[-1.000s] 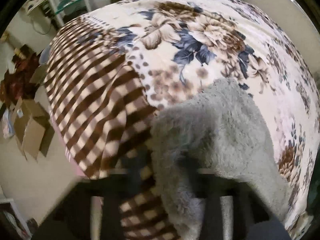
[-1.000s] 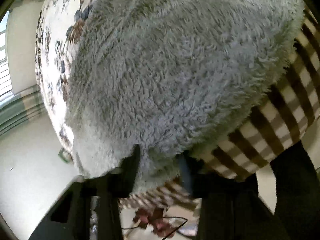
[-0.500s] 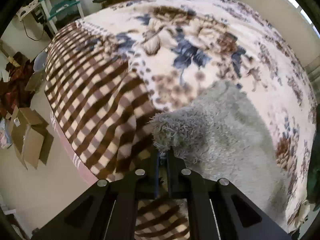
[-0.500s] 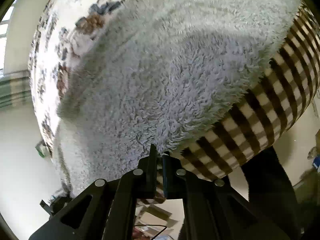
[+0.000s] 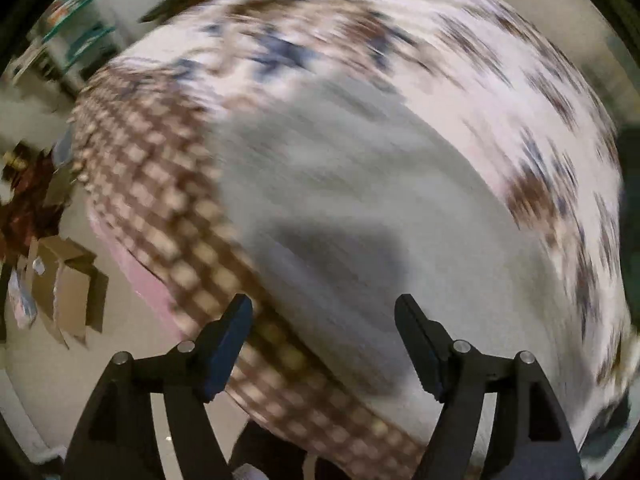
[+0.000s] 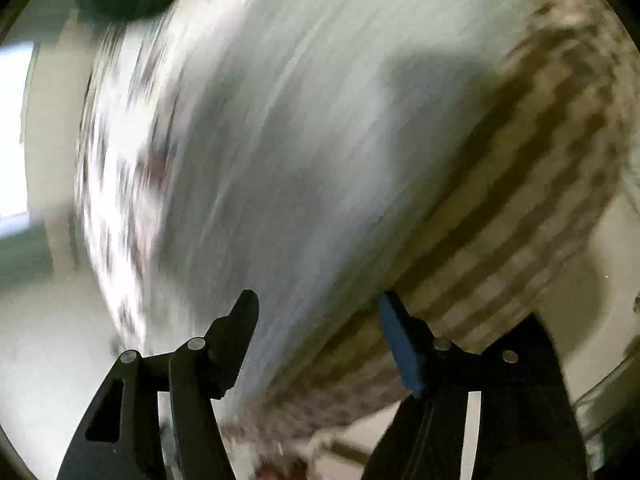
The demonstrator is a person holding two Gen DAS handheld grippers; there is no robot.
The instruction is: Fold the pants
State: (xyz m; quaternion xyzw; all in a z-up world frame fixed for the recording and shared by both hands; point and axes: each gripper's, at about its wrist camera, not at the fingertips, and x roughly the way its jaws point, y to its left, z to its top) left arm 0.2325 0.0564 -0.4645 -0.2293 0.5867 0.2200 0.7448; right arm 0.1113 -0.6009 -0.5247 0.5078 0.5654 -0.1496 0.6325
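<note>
The grey fleece pants (image 5: 360, 208) lie flat on a bed blanket with a floral part (image 5: 460, 60) and a brown checked part (image 5: 160, 184). Both views are blurred by motion. My left gripper (image 5: 324, 332) is open and empty, held above the near edge of the pants. In the right wrist view the pants (image 6: 304, 128) fill the middle, with the checked blanket (image 6: 520, 184) to the right. My right gripper (image 6: 316, 324) is open and empty above the pants' edge.
Cardboard boxes (image 5: 64, 284) and clutter lie on the floor left of the bed. A shelf (image 5: 76, 28) stands at the far left. A dark trouser leg (image 6: 524, 360) of the person shows near the right gripper.
Both grippers were shut on the pants' edge half a second ago. Now both have opened and let go, and both are moving fast over the pants.
</note>
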